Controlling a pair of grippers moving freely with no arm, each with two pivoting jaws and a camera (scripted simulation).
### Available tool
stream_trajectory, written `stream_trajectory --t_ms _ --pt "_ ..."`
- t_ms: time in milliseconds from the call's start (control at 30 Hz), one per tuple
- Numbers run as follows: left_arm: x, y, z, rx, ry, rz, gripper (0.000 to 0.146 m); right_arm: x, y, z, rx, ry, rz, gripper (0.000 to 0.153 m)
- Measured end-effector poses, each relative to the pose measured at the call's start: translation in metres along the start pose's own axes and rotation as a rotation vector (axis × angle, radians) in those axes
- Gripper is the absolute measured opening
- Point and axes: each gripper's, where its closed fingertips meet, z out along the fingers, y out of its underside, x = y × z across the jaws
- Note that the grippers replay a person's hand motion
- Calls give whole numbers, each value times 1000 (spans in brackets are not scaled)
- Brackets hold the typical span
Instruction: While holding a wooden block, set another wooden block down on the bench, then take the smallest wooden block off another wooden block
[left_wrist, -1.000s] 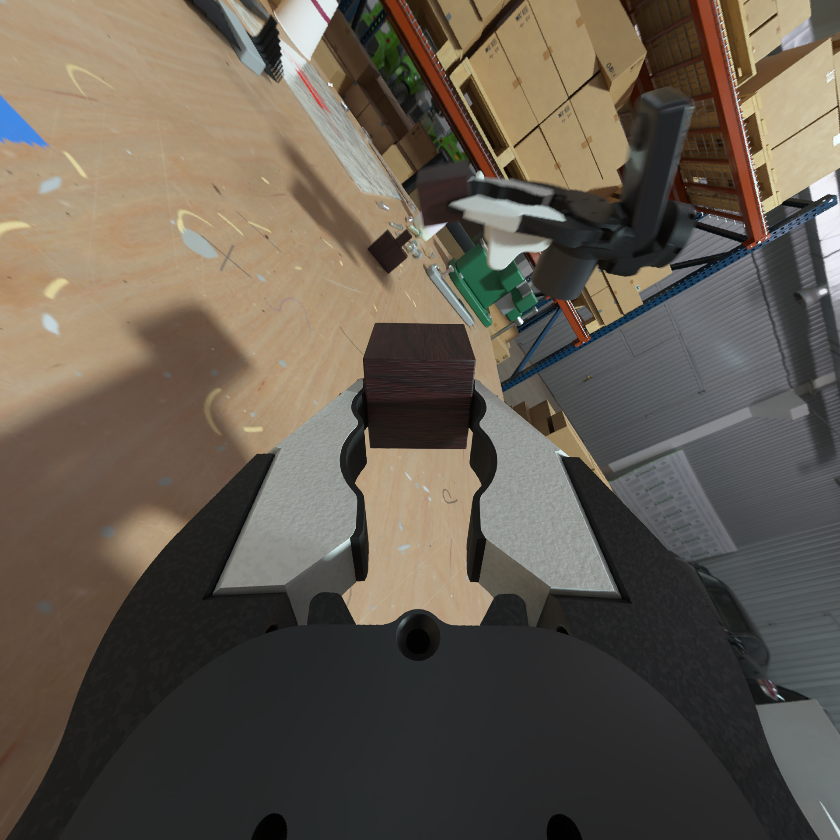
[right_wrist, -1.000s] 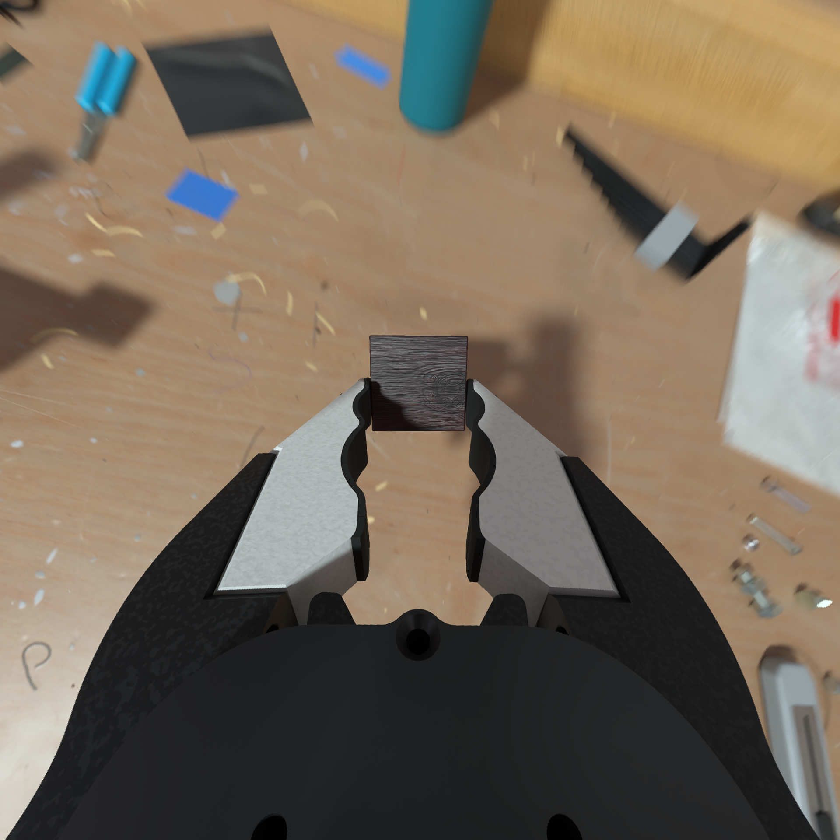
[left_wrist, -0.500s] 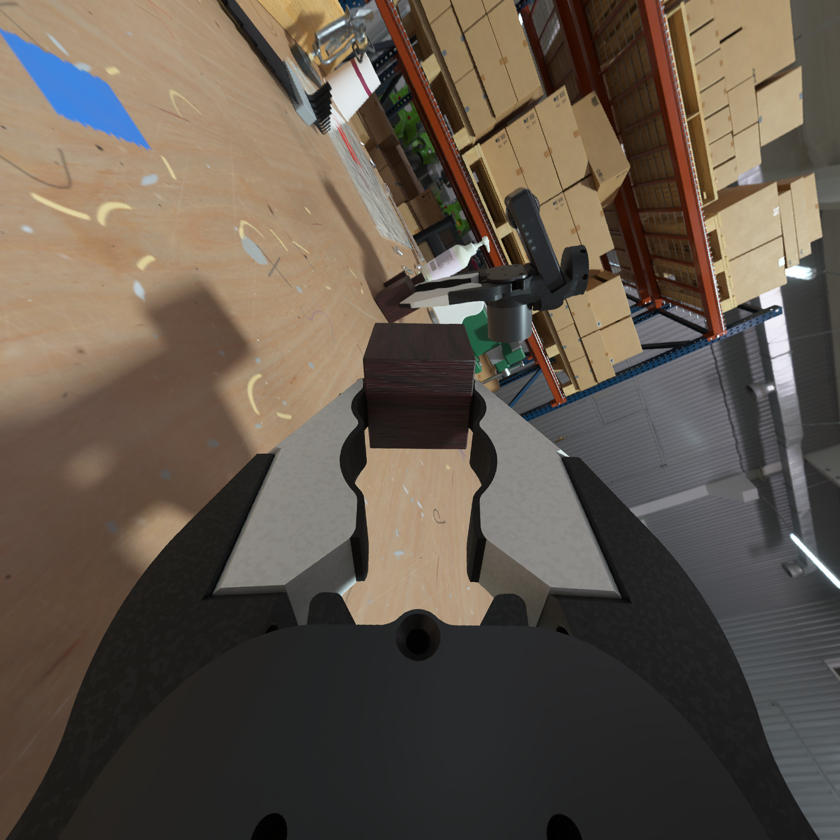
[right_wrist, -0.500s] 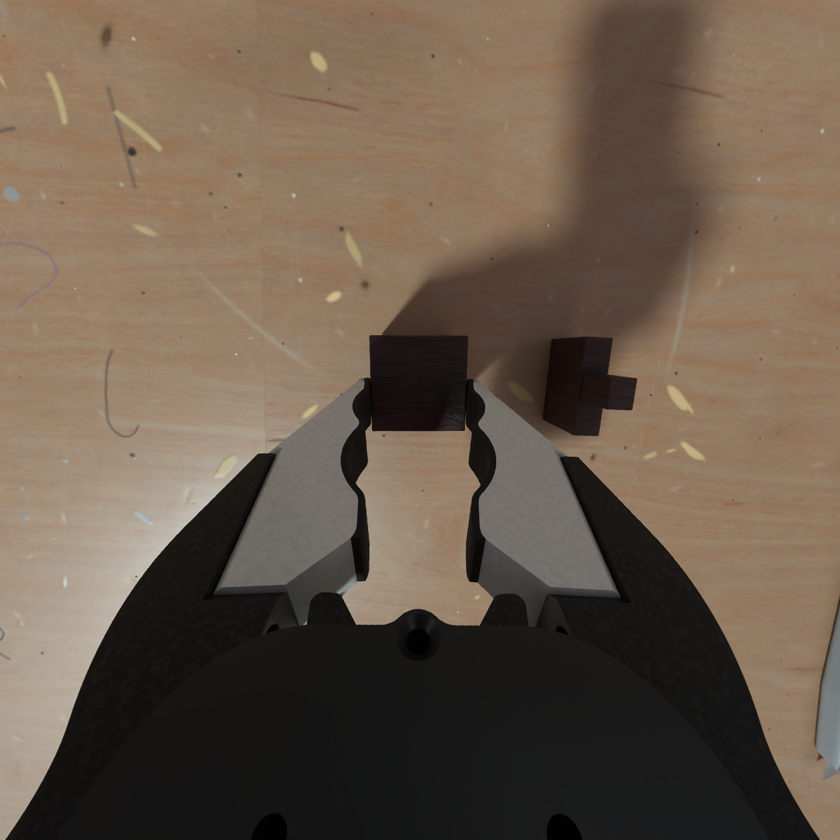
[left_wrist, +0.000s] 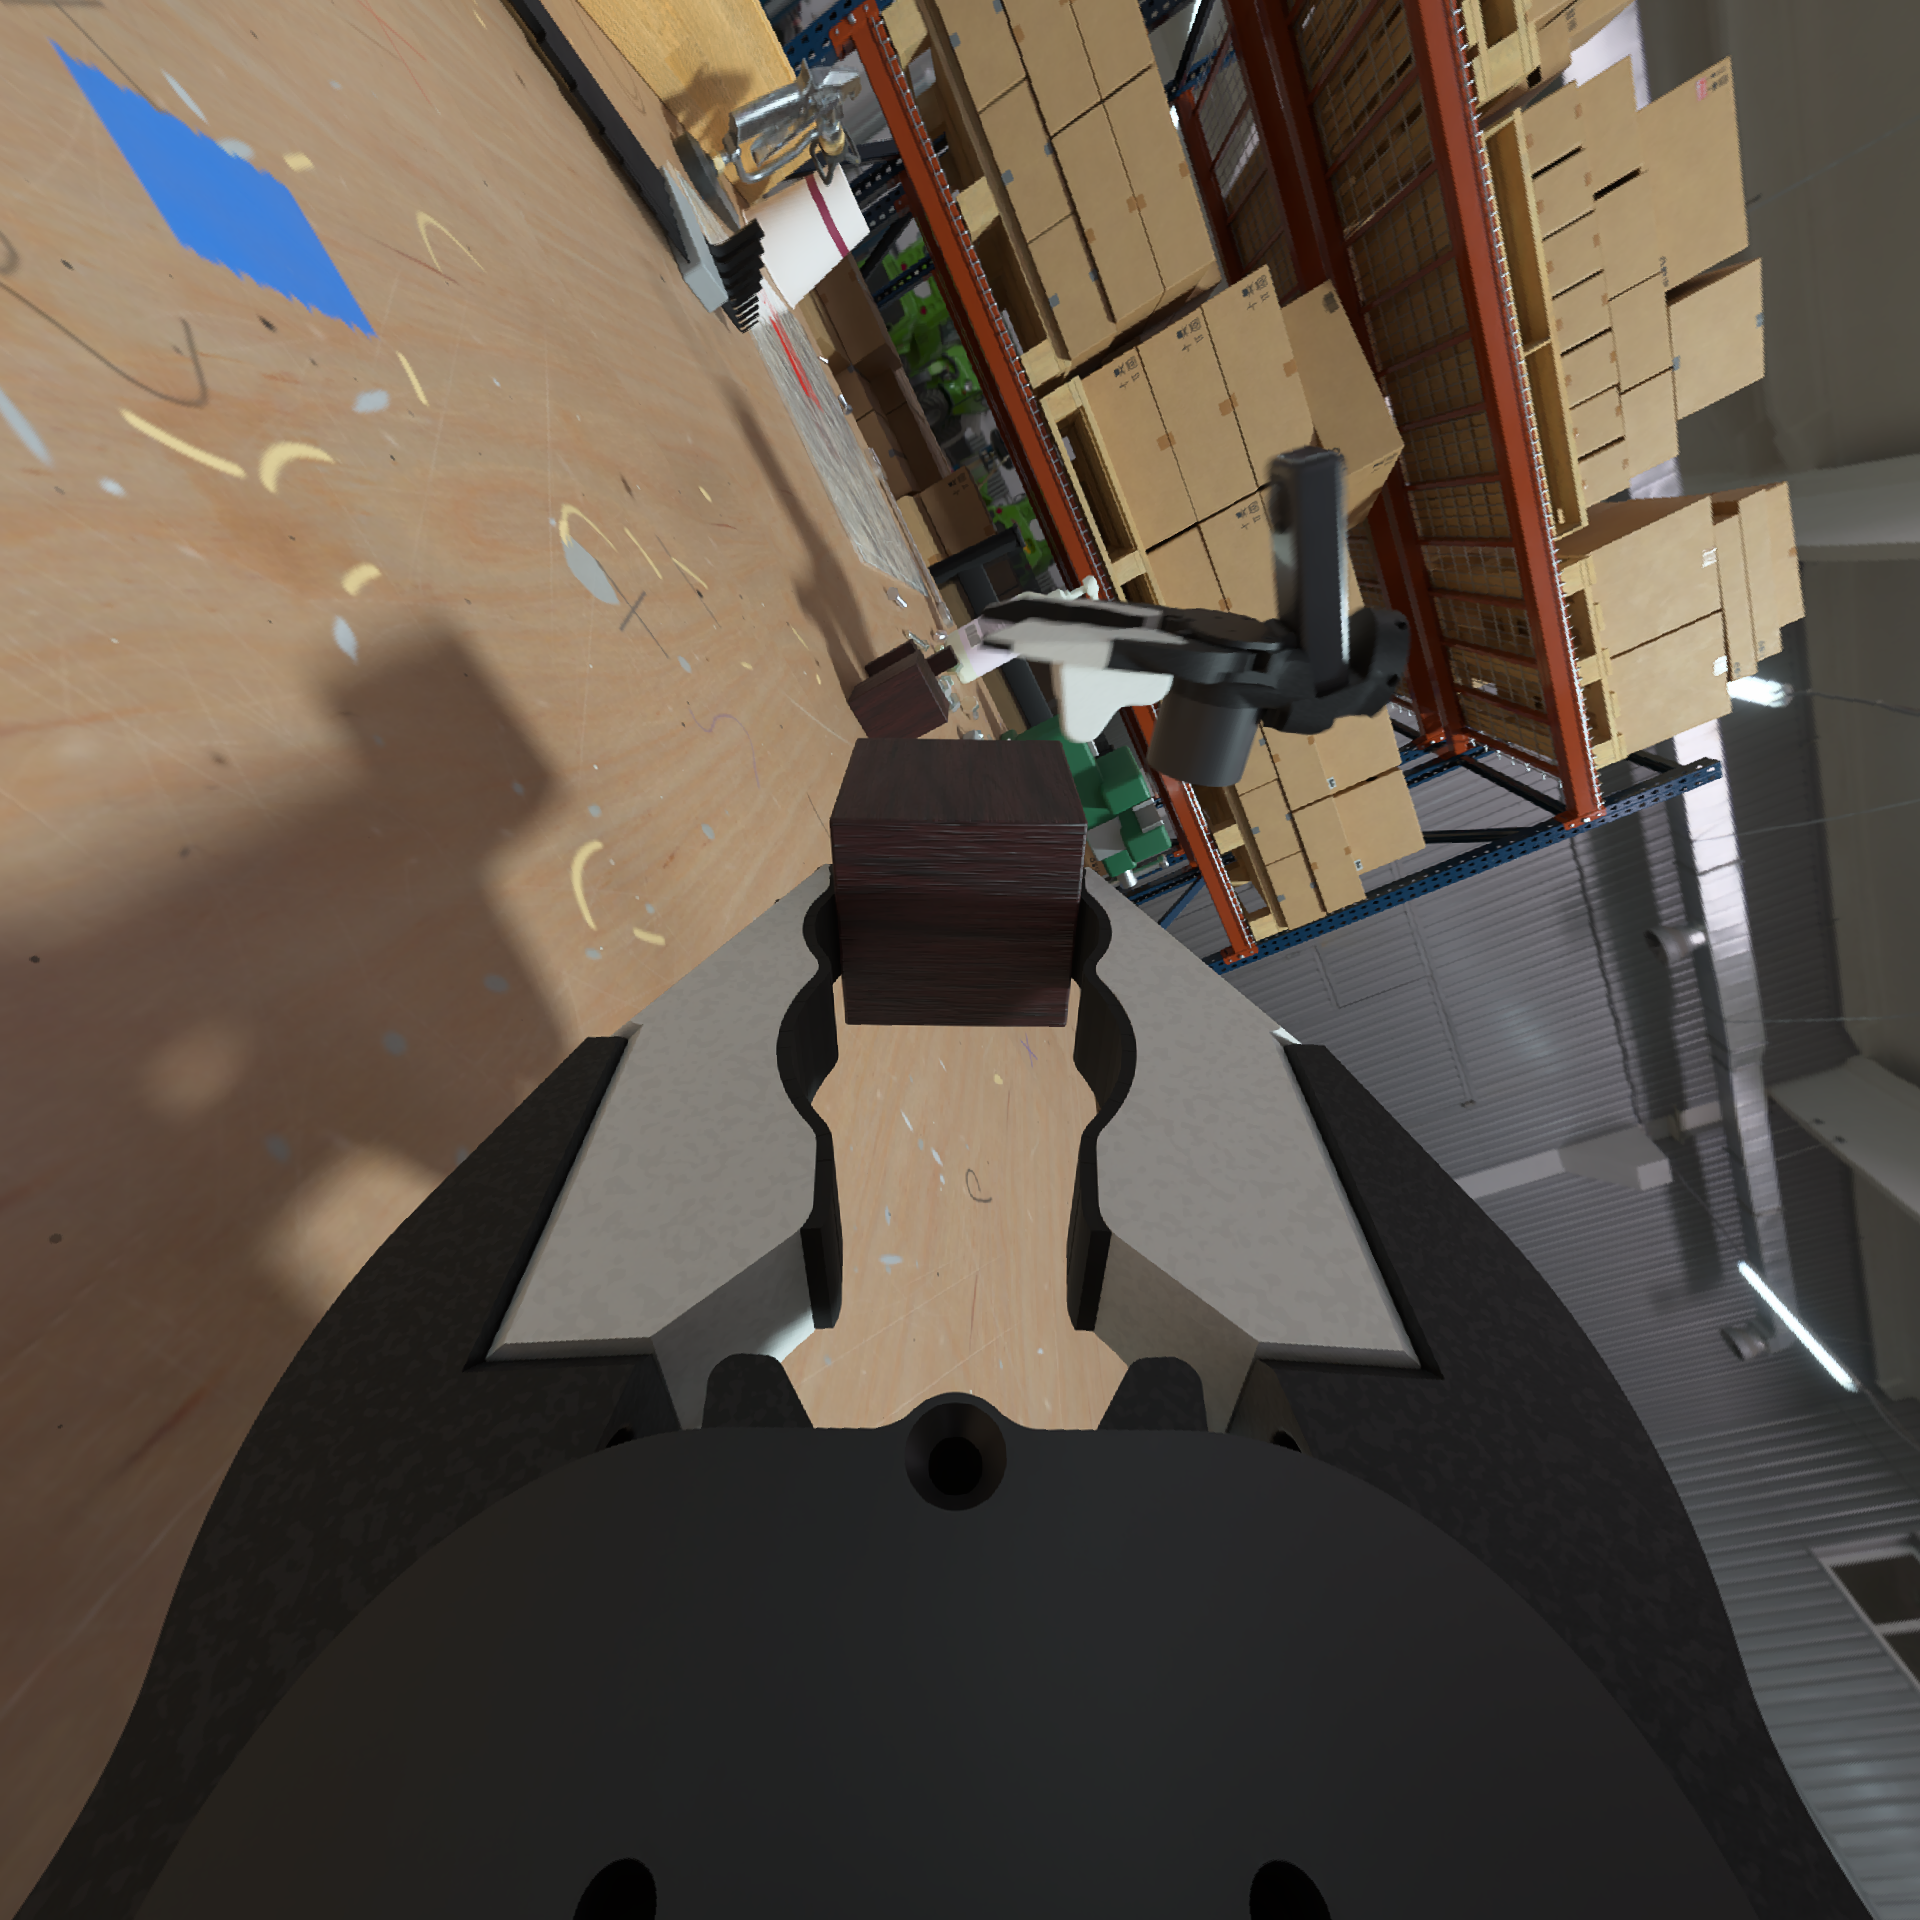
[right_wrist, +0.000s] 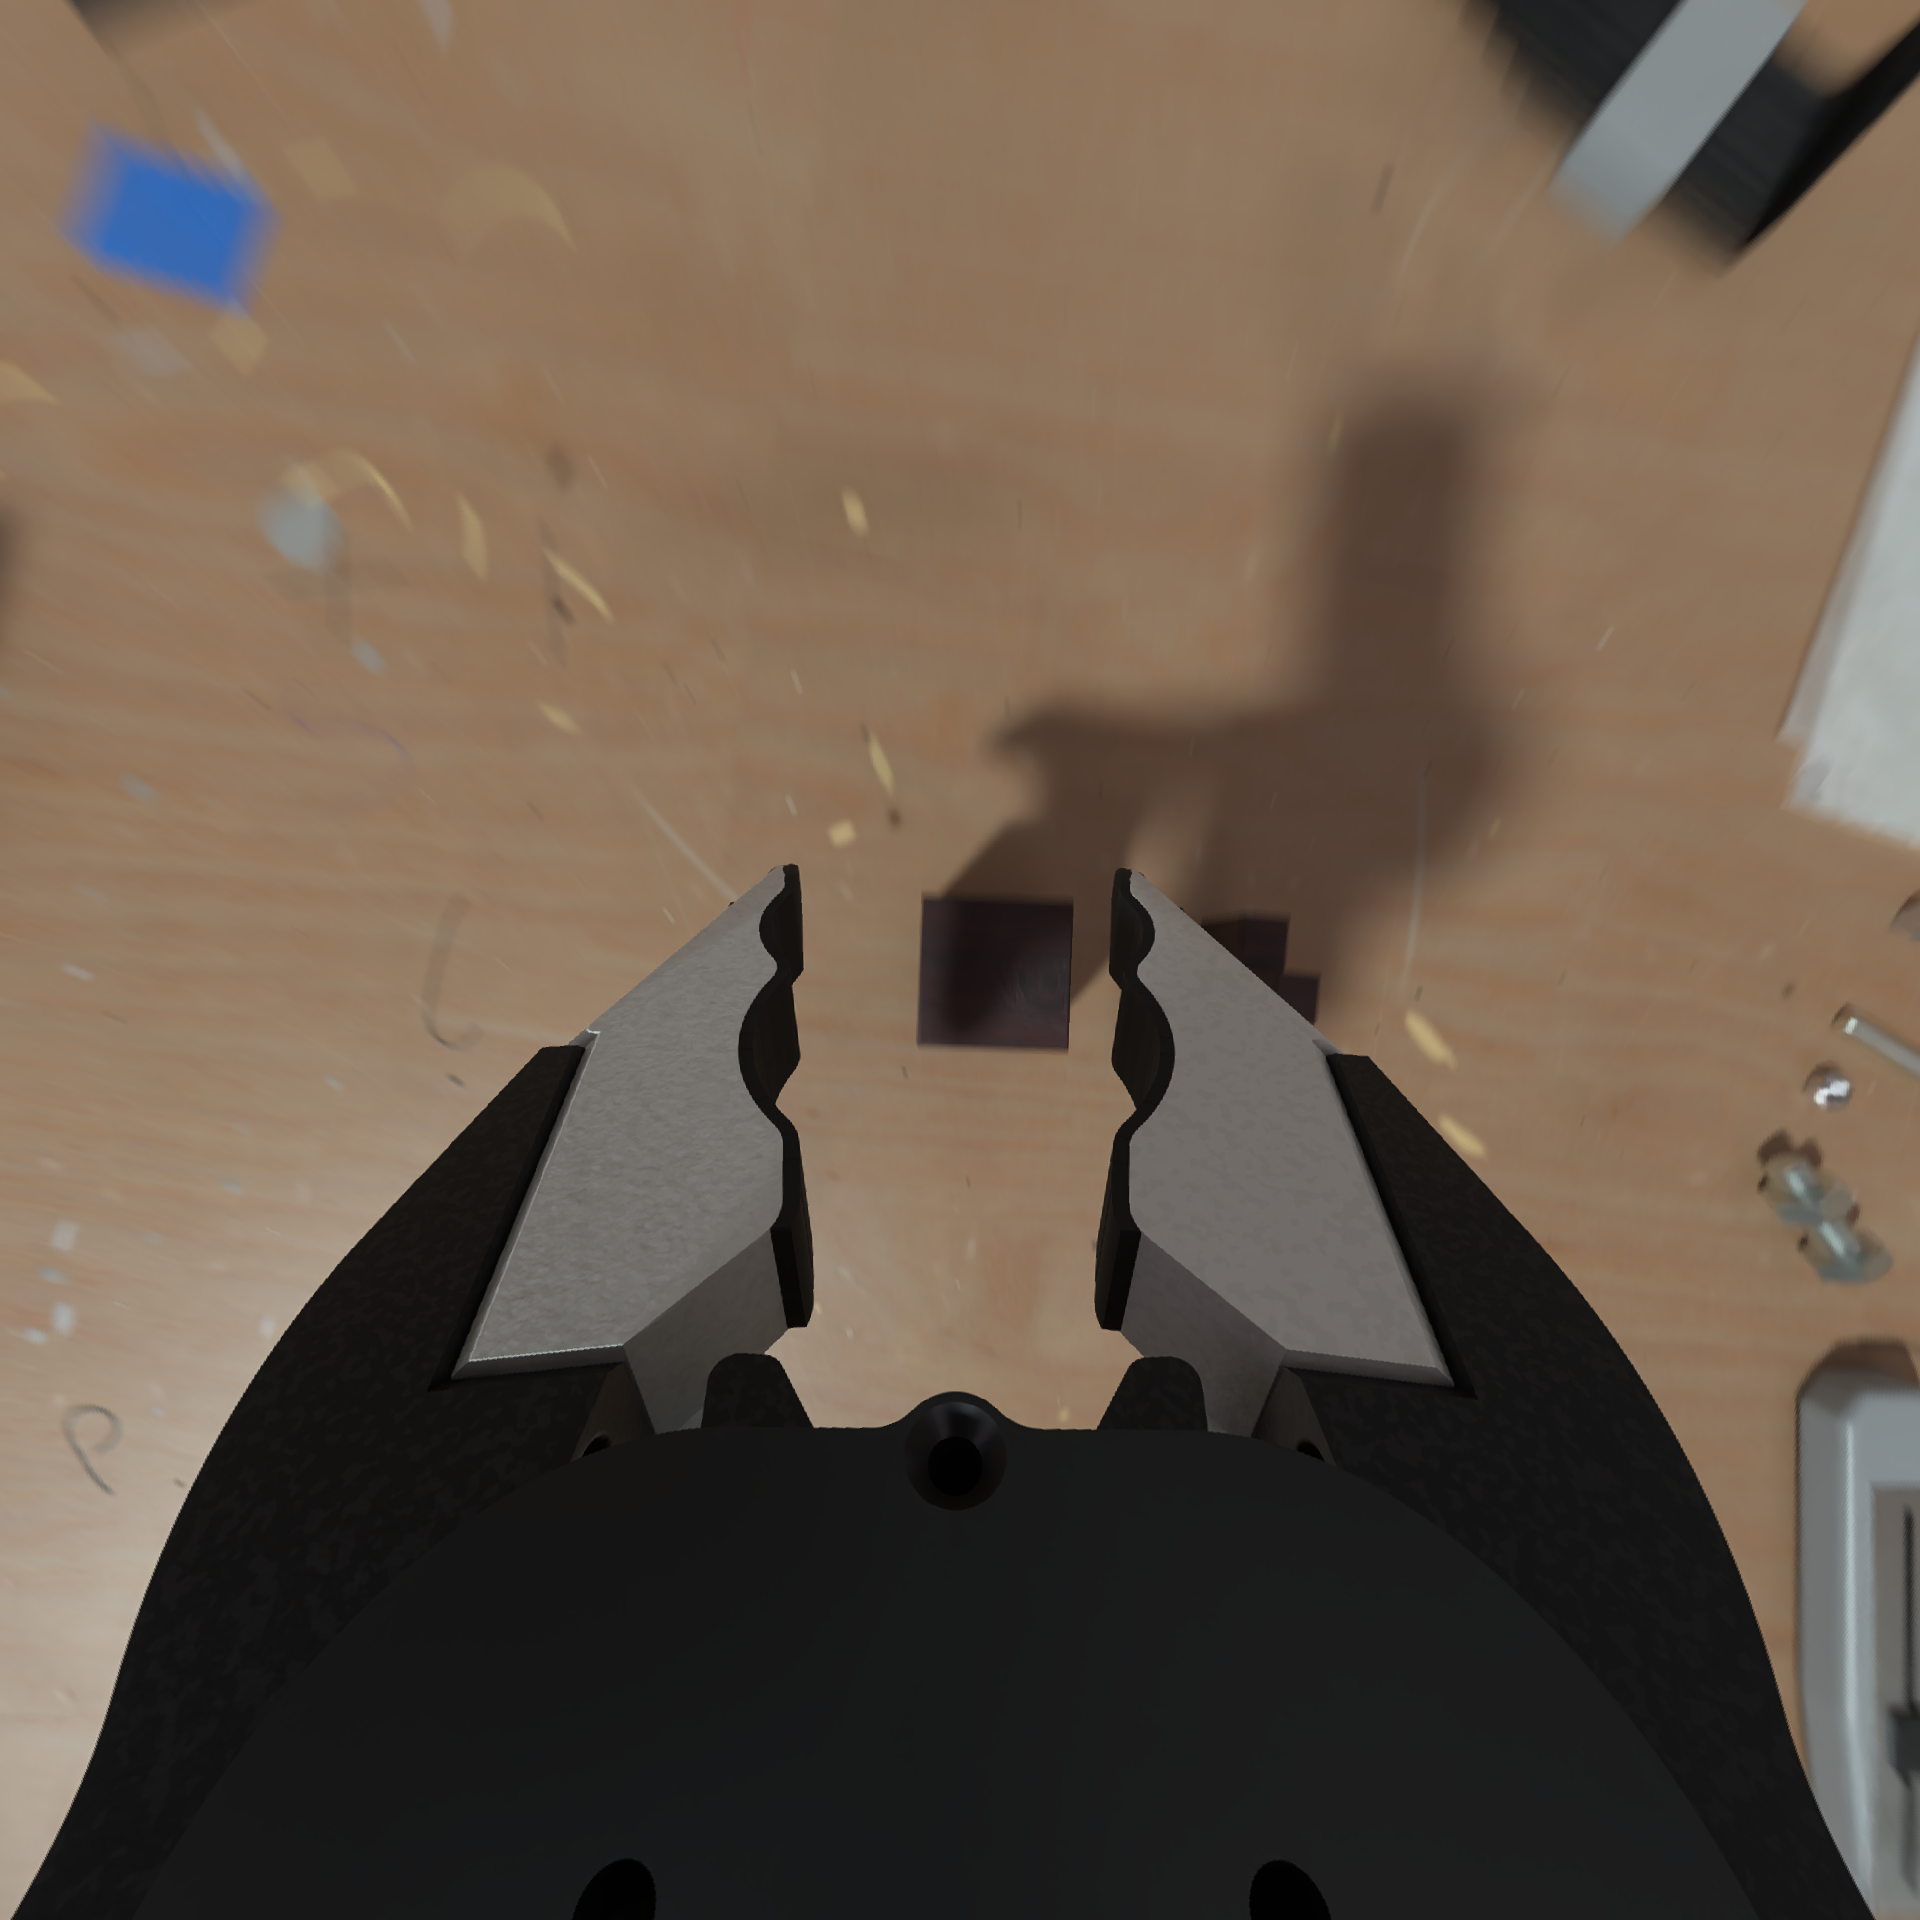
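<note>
My left gripper (left_wrist: 956, 920) is shut on a dark wooden block (left_wrist: 954, 904) and holds it above the plywood bench (left_wrist: 416, 727). My right gripper (right_wrist: 956, 883) is open and empty above a dark wooden block (right_wrist: 994, 971) that lies on the bench (right_wrist: 727, 416). To its right, partly hidden by my right finger, lies another dark block (right_wrist: 1252, 940) with the smallest block (right_wrist: 1299, 997) on it. In the left wrist view the right gripper (left_wrist: 971, 649) hovers over the set-down block (left_wrist: 900, 698).
A blue patch (right_wrist: 166, 218) lies far left. A grey and black tool (right_wrist: 1662, 135) and a white sheet (right_wrist: 1870, 623) lie to the right, with loose bolts (right_wrist: 1808, 1216) and a grey knife (right_wrist: 1870, 1558). Shelves of boxes (left_wrist: 1247, 364) stand beyond the bench.
My right gripper has opened and let go of its block, which now lies on the bench, and it has lifted away. My left gripper still holds its block.
</note>
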Motion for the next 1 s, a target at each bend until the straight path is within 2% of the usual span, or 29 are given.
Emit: stream_trajectory --t_ms 100,167,267,367,433,500,633,767,900,1000 --pt "0 0 1 -1 10 -10 43 6 -41 -44 274 -19 41 60" --pt "0 1 1 -5 11 -10 43 23 -57 -75 430 28 84 61" --pt "1 2 2 -8 6 -8 43 49 -59 -118 588 112 149 59" --pt "0 3 2 6 -3 -8 43 51 -42 -142 736 73 196 59" --pt "2 4 4 0 11 -12 43 61 -26 -138 760 88 204 60" --pt "3 7 7 -15 17 -16 43 75 -11 -120 681 107 239 62" --pt "4 14 7 -45 -7 18 43 81 16 -68 529 -4 312 63" --pt "3 13 4 -41 -25 41 43 88 45 -27 376 -17 310 62" --pt "1 8 3 -22 15 -26 43 84 45 -15 361 -66 310 57" --pt "2 6 -1 3 37 -65 43 83 41 -10 358 -26 233 49"
